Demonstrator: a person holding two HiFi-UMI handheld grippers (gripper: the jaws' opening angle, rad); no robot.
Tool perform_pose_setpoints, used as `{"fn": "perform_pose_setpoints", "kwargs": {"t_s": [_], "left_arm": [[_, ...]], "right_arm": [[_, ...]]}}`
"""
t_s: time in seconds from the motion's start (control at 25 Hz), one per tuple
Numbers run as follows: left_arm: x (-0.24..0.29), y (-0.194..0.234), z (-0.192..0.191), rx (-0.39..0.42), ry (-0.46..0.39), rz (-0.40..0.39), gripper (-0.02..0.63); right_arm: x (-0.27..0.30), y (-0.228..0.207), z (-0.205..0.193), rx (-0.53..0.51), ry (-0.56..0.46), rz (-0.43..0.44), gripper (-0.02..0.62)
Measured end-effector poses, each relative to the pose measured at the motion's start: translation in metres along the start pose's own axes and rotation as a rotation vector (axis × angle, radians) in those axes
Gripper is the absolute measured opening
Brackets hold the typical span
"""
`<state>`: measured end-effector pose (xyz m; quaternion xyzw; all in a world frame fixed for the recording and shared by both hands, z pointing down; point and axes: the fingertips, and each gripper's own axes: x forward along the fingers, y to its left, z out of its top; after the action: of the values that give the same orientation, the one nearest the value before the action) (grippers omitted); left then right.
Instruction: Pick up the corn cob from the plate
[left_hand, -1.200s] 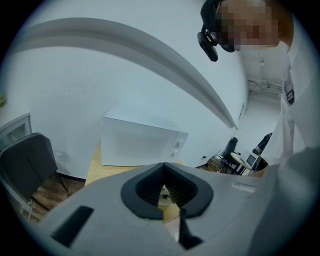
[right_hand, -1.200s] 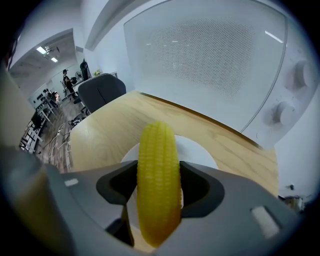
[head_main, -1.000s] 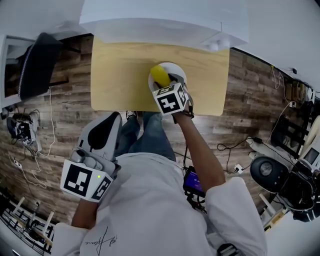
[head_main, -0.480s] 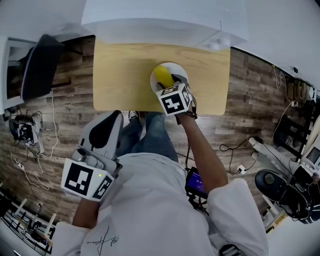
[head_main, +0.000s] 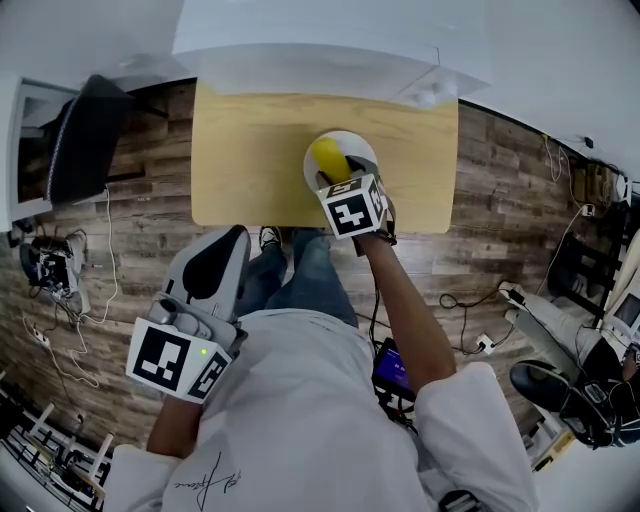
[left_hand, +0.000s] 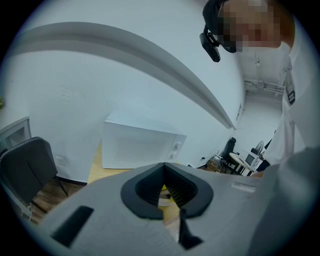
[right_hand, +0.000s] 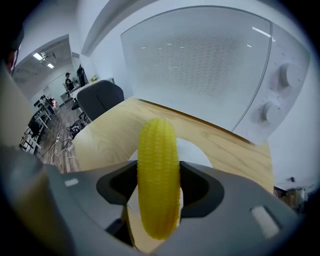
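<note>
1 yellow corn cob (right_hand: 158, 175) stands nearly upright between the 2 dark pads of the right claw (right_hand: 159, 187), which is closed on its middle, with the cob's rounded ends showing above and below the jaws. Behind and under it lies 1 round white plate (right_hand: 196, 150) on the light wooden tabletop (right_hand: 115, 130); whether the cob's lower end touches the plate cannot be told. In the head view the cob (head_main: 327, 156) sits over the plate (head_main: 352, 140), near the middle of the tabletop (head_main: 250, 160), with the right claw (head_main: 335, 176) reaching in from the near edge. 1 white microwave (right_hand: 200, 65) with 2 round knobs stands at the tabletop's far edge. The left claw (left_hand: 165, 192) is held back beside the person's body, well apart from the tabletop, its 2 ribbed pads drawn together at the tips with nothing between them. 1 dark chair (head_main: 80, 135) stands on the wood-plank floor (head_main: 150, 230) to the left of the tabletop
</note>
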<state>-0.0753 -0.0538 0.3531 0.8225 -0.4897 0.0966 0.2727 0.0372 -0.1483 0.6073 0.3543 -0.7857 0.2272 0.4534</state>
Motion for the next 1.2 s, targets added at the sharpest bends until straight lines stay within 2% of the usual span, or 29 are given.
{"fn": "perform_pose_setpoints", "kwargs": {"t_s": [1.2], "left_arm": [[-0.008,0.006,0.006,0.022,-0.023,-0.037,-0.005]], "right_arm": [[-0.057,0.002,0.019,0.132,-0.118,-0.022,0.264]]}}
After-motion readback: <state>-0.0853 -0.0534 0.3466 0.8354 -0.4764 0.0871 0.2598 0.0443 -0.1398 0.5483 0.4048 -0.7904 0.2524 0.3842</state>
